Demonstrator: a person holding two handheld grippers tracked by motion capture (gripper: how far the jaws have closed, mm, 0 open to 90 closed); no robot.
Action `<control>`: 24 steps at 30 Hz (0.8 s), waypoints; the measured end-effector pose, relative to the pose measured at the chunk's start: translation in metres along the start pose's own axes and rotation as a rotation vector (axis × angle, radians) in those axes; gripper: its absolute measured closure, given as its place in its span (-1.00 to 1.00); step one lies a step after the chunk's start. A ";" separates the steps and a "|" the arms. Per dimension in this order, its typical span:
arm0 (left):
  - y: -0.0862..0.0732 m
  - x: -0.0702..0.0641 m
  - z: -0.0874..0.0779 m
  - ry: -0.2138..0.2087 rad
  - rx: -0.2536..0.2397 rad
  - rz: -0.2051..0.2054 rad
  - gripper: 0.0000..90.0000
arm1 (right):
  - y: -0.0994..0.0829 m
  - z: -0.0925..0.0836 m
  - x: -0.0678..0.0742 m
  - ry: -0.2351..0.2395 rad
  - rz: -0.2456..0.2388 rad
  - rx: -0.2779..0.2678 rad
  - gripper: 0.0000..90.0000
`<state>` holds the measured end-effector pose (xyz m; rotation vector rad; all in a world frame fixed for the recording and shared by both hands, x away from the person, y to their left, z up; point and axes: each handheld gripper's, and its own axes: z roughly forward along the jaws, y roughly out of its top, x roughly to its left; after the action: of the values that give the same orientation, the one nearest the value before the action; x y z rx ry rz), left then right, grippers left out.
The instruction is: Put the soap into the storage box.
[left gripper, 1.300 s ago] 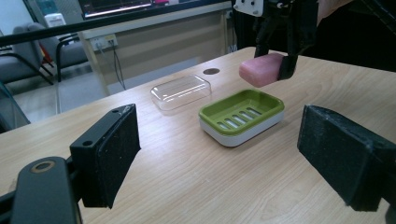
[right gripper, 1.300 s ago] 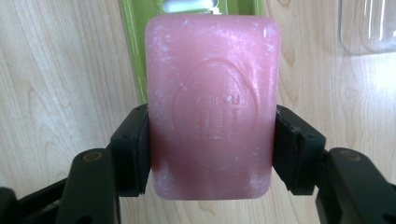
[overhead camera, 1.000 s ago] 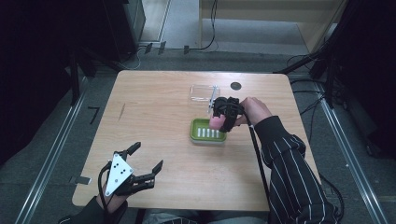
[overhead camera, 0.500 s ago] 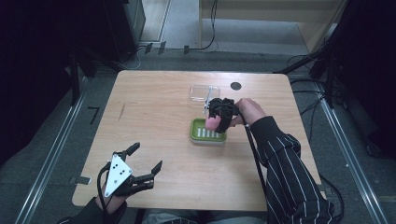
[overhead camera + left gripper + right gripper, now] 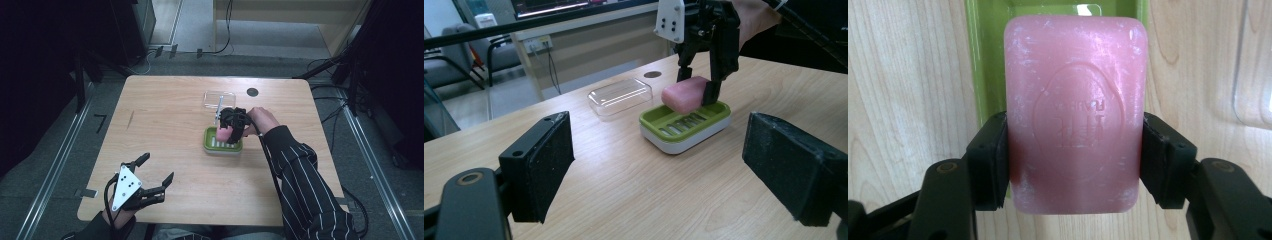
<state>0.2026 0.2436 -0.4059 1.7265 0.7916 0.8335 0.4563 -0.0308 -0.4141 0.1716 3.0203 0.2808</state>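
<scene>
Over green soap dish, right hand-held gripper clamped on pink soap bar, bar tilted, low end near dish rim. Risk: off-centre release, bar skids onto worktop. Left hand-held gripper jaws apart, idle.

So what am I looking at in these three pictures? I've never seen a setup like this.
A person sits at a wooden table and holds a hand-held grasping tool in each hand; there is no robot arm. One picture looks down from above the table. The other two come from cameras riding on each tool, looking along its black jaws. The right tool is clamped on a pink soap bar from both sides, just above a green soap dish. A clear plastic lid lies on the table beyond the dish. The left tool rests near the table's front edge, jaws open and holding nothing.
</scene>
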 end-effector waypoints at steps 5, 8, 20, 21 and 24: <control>0.000 0.000 0.000 0.001 0.000 0.000 -0.70 | 0.003 0.006 0.000 0.009 -0.013 0.008 -0.13; 0.000 0.000 0.000 0.001 0.000 0.001 -0.70 | 0.004 0.009 0.000 0.013 -0.020 0.002 -0.13; 0.000 0.000 0.000 0.001 0.000 0.002 -0.70 | 0.007 0.020 0.000 0.011 -0.012 0.016 -0.13; 0.000 0.000 0.000 0.000 0.000 0.002 -0.70 | 0.007 0.021 0.000 0.013 -0.021 0.015 -0.13; 0.000 0.000 0.000 0.001 0.000 0.002 -0.70 | 0.008 0.023 0.000 0.011 -0.016 0.023 -0.13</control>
<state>0.2025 0.2437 -0.4060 1.7276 0.7910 0.8362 0.4595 -0.0189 -0.4353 0.1482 3.0355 0.2470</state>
